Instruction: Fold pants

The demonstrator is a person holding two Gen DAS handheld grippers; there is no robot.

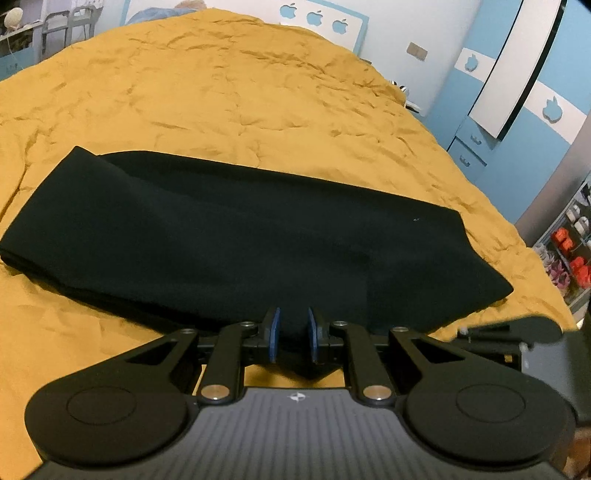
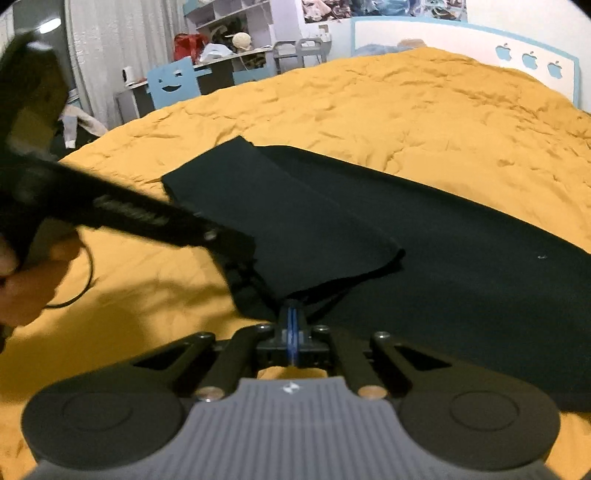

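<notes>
Black pants [image 1: 236, 236] lie folded lengthwise across a mustard-yellow bedspread [image 1: 221, 92]. My left gripper [image 1: 293, 332] sits at their near edge, its blue pads a little apart with black cloth pinched between them. In the right wrist view an upper layer of the pants [image 2: 295, 214] is folded over the rest and draws down to a point at my right gripper [image 2: 293, 321]. That gripper's blue pads are pressed together on that point of cloth. A hand [image 2: 26, 280] holds the left tool's black body [image 2: 147, 218], which reaches to the pants' left edge.
The bed fills most of both views. A white headboard with blue apple cut-outs [image 1: 314, 18] stands at the far end, and a blue wardrobe [image 1: 517, 110] is on the right. A desk with a blue chair [image 2: 173, 85] stands beyond the bed's left side.
</notes>
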